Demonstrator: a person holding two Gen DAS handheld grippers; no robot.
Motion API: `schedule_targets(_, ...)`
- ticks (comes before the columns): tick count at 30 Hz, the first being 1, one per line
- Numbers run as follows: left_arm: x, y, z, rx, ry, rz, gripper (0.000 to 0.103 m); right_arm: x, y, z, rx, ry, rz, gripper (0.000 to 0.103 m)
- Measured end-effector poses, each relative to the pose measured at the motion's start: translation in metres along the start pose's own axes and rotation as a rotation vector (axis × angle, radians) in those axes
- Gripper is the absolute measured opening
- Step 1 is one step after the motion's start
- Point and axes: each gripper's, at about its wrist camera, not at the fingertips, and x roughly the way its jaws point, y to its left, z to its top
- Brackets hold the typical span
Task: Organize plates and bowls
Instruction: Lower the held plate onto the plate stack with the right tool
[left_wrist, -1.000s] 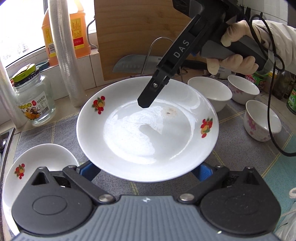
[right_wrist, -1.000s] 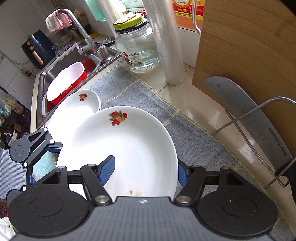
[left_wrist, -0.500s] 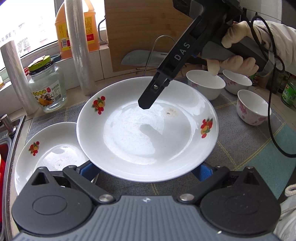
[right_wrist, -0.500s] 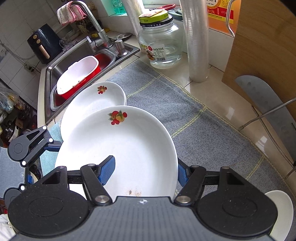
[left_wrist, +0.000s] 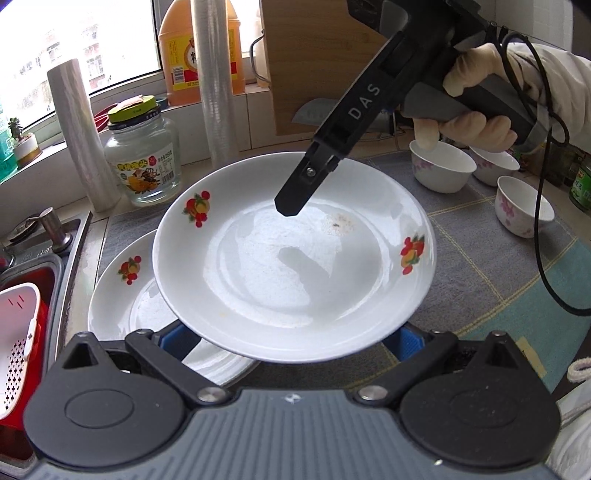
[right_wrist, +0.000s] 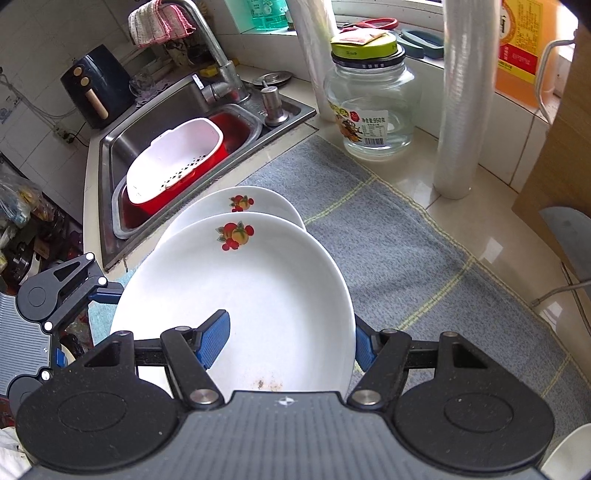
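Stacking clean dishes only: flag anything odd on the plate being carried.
The held plate has a small brownish stain on its inner face, near the right claw. Otherwise no chips or cracks show.

Daylight comes through a window (left_wrist: 74, 44) above a tiled sill (right_wrist: 406, 59). A steel sink (right_wrist: 147, 122) with a tap (right_wrist: 207, 48) is set in the pale counter (right_wrist: 480, 221), where a grey mat (right_wrist: 388, 251) lies. White tiles cover the wall (right_wrist: 37, 44).
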Motion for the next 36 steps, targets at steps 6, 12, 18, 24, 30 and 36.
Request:
schedule_targets(6,0.0,0.021,-0.009,-0.025,0.012,0.01,0.101,0.021,0.011,0.018,-0.015,0.016,0.006,0.073)
schedule_targets(12,0.004,0.033,-0.014,-0.051,0.026,0.004,0.101,0.04,0.016,0.028,-0.019,0.045,0.013,0.073)
schedule_targets(18,0.009,0.039,-0.019,-0.075,0.033,-0.005,0.101,0.052,0.015,0.035,-0.019,0.067,0.011,0.073)
schedule_targets(24,0.018,0.045,-0.022,-0.11,0.05,-0.008,0.101,0.061,0.014,0.04,-0.012,0.077,0.004,0.073)
schedule_targets(30,0.024,0.054,-0.025,-0.15,0.069,-0.003,0.101,0.069,0.019,0.043,-0.028,0.094,-0.002,0.073)
schedule_targets(36,0.025,0.056,-0.021,-0.16,0.087,0.002,0.101,0.073,0.018,0.043,-0.024,0.107,-0.004,0.073)
